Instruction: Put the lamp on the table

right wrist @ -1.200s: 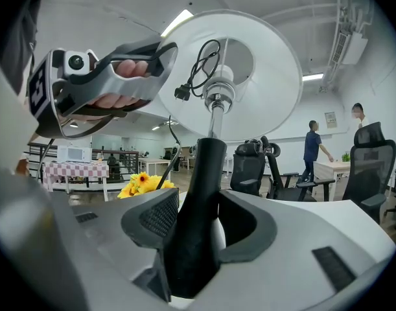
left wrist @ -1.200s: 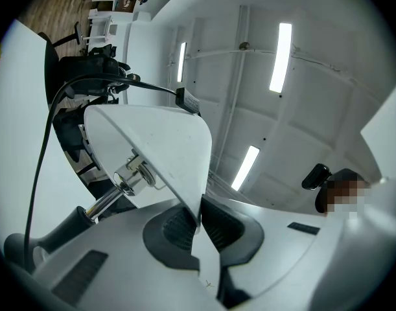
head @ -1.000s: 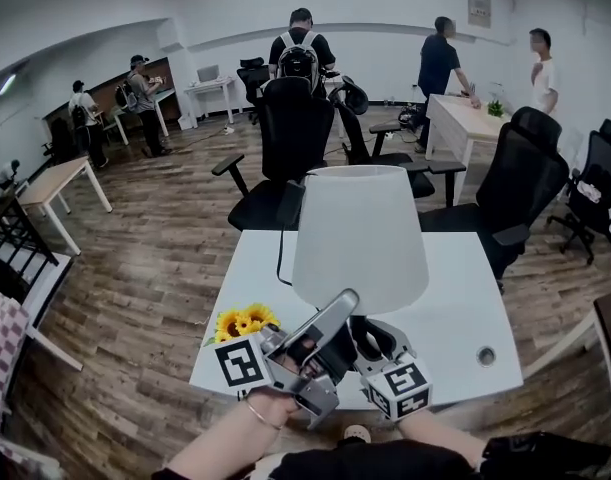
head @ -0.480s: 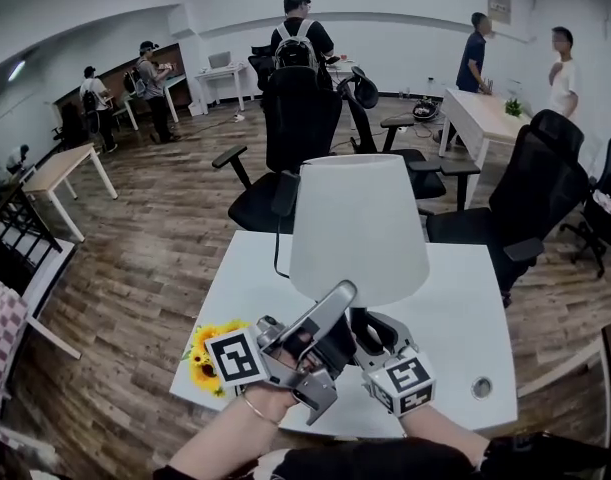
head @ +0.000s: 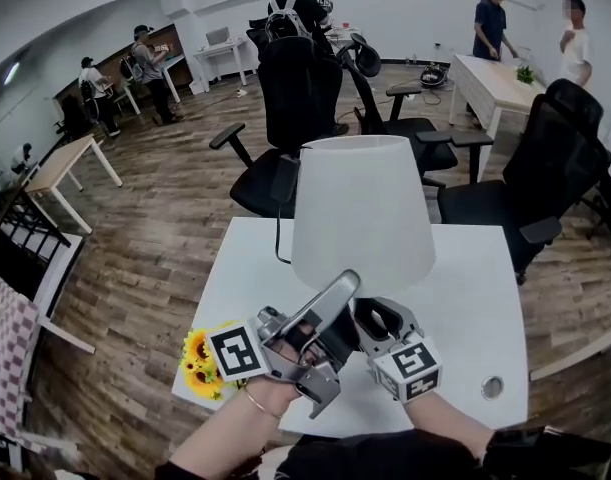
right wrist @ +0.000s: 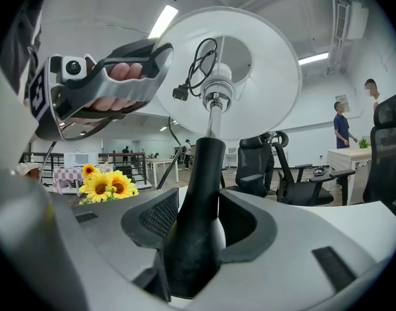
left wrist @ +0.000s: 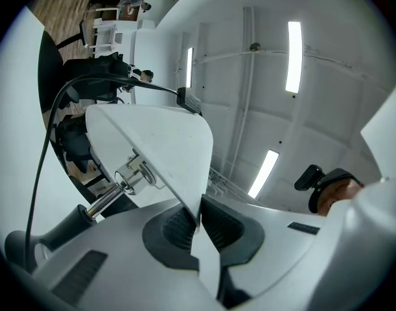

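Though shade (head: 360, 213) hides it overhead, right gripper (right wrist: 196, 220) clamps lamp stem (right wrist: 207, 157).

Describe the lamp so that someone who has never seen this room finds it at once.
Find the white table with black office chairs behind it; at its near side two grippers hold the lamp, the left gripper pinching the shade's rim, the right gripper clamped on the black stem. Its big white cone shade sets it apart from the small yellow sunflowers at the table's left corner.
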{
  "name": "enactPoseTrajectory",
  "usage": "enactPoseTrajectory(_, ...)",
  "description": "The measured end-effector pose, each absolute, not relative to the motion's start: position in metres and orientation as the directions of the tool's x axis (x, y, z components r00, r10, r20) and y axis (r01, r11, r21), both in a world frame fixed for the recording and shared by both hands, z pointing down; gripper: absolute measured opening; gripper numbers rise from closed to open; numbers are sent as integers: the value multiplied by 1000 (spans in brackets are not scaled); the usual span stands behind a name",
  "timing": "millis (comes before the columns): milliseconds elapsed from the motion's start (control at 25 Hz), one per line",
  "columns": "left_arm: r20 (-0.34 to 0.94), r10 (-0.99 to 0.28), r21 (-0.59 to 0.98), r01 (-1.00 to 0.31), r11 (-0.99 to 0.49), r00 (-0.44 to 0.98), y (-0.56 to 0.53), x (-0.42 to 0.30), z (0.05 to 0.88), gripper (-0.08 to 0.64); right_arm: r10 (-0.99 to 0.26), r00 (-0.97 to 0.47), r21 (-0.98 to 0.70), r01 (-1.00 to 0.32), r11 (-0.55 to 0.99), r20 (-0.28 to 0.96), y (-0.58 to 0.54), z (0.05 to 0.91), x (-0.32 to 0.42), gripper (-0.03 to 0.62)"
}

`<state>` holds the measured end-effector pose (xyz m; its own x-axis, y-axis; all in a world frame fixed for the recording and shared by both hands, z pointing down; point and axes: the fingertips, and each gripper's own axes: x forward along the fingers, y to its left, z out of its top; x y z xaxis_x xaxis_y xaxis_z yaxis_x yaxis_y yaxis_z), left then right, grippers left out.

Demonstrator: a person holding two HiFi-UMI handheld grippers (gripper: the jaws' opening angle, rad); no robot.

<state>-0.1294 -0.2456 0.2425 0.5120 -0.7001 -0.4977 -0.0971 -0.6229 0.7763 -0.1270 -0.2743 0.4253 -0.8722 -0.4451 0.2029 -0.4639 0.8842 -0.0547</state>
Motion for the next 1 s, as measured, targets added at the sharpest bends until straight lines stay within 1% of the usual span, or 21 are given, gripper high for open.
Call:
enactPoseTrajectory(400,-456,-722,817,-76,-571,521,-289,-165,258,15,-461,-858,-82,-489,869,227,-312,443,-160,206)
enactPoseTrajectory(1000,-417,-706,837,-63,-544,572,-358,-200,289,17,-484,-843,-117,-518,847,234,-381,477,-199,207)
